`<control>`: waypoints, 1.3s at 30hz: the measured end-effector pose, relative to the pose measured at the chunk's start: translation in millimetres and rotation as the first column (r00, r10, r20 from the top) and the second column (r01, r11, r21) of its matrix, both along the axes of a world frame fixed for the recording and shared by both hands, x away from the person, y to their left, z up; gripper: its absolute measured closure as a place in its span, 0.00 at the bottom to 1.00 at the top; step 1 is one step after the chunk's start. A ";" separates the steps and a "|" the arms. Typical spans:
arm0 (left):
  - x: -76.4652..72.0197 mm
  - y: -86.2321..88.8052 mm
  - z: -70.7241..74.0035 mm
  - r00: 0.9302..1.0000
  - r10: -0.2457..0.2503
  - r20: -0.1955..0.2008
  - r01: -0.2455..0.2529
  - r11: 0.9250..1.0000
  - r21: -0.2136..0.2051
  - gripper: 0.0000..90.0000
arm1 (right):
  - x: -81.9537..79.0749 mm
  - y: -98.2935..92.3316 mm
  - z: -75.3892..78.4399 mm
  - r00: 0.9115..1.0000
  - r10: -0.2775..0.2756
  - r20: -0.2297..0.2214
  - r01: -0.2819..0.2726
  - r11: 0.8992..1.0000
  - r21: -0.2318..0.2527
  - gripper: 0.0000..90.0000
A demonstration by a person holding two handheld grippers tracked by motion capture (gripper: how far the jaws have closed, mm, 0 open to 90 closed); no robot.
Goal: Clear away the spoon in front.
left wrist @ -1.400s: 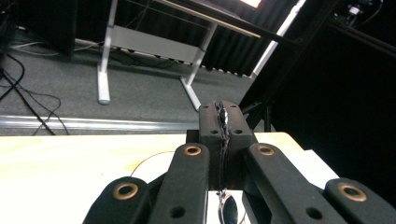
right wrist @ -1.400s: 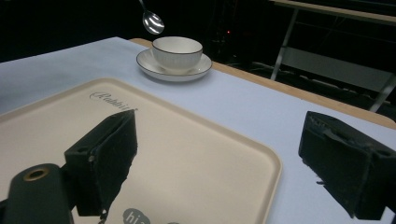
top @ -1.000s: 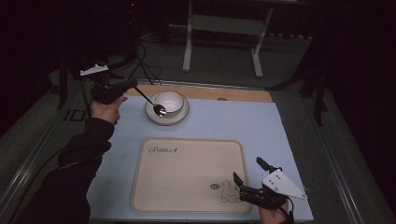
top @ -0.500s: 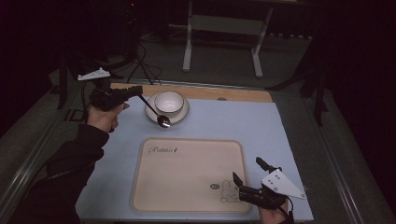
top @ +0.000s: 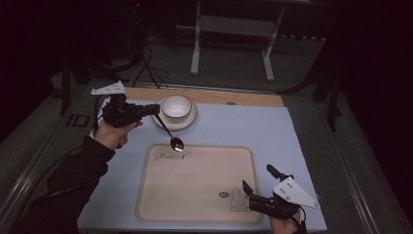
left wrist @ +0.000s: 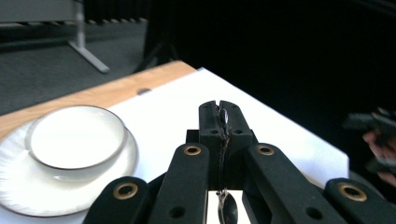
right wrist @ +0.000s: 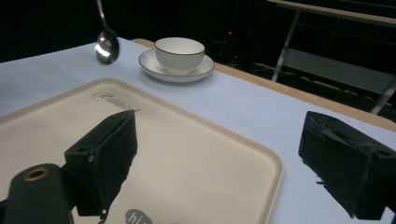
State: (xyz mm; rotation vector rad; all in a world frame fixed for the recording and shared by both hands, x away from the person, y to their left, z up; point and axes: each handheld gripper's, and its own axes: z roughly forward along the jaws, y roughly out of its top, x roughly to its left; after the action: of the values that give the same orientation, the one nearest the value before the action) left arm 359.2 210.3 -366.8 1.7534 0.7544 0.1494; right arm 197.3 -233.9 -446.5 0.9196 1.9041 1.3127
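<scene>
My left gripper [top: 155,108] is shut on the handle of a metal spoon [top: 177,143]. The spoon slants down from the jaws, and its bowl hangs just above the far edge of the beige tray [top: 195,195]. In the left gripper view the thin handle [left wrist: 224,122] is pinched between the closed pads. A white cup [top: 176,106] stands on its saucer [top: 187,121], just right of that gripper. At the tray's near right corner my right gripper [top: 257,177] is open and holds nothing. From the right gripper [right wrist: 229,163] I see the spoon [right wrist: 106,46] hanging and the cup [right wrist: 179,52] beyond it.
A pale blue mat [top: 272,131] covers the table, with a wooden strip [top: 234,97] along its far edge. A metal stand [top: 197,44] and cables [top: 146,63] sit on the dark floor behind. The tray carries "Rabbit" lettering [top: 170,157] and a rabbit drawing [top: 237,200].
The left gripper has drawn the spoon away from the cup and saucer towards the tray's far edge, and the hand has shifted left. The right gripper has stayed put.
</scene>
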 end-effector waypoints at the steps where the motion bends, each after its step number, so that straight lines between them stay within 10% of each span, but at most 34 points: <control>1: -1.1 -1.8 -0.4 1.000 -0.016 0.001 0.016 1.000 0.008 1.00 | -0.3 0.3 0.1 1.000 -0.002 0.001 0.002 1.000 -0.003 0.13; 17: -15.0 -29.1 -7.3 0.977 -0.212 -0.013 0.213 0.976 0.054 1.00 | 0.2 1.1 -0.6 1.000 0.005 -0.006 -0.005 1.000 -0.004 0.13; 29: -20.4 -44.2 -17.5 0.937 -0.343 -0.066 0.349 0.929 0.126 1.00 | 0.9 1.4 -1.3 1.000 0.010 -0.013 -0.010 1.000 0.000 0.13; 39: -22.0 -55.8 -30.1 0.880 -0.461 -0.115 0.474 0.865 0.162 0.99 | 1.5 1.8 -1.7 1.000 0.013 -0.017 -0.013 1.000 0.001 0.13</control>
State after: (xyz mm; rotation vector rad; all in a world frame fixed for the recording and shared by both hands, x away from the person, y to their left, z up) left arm 337.2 154.5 -396.9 2.0806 0.3514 -0.1826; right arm 198.7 -232.1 -448.2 0.9228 1.9252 1.3169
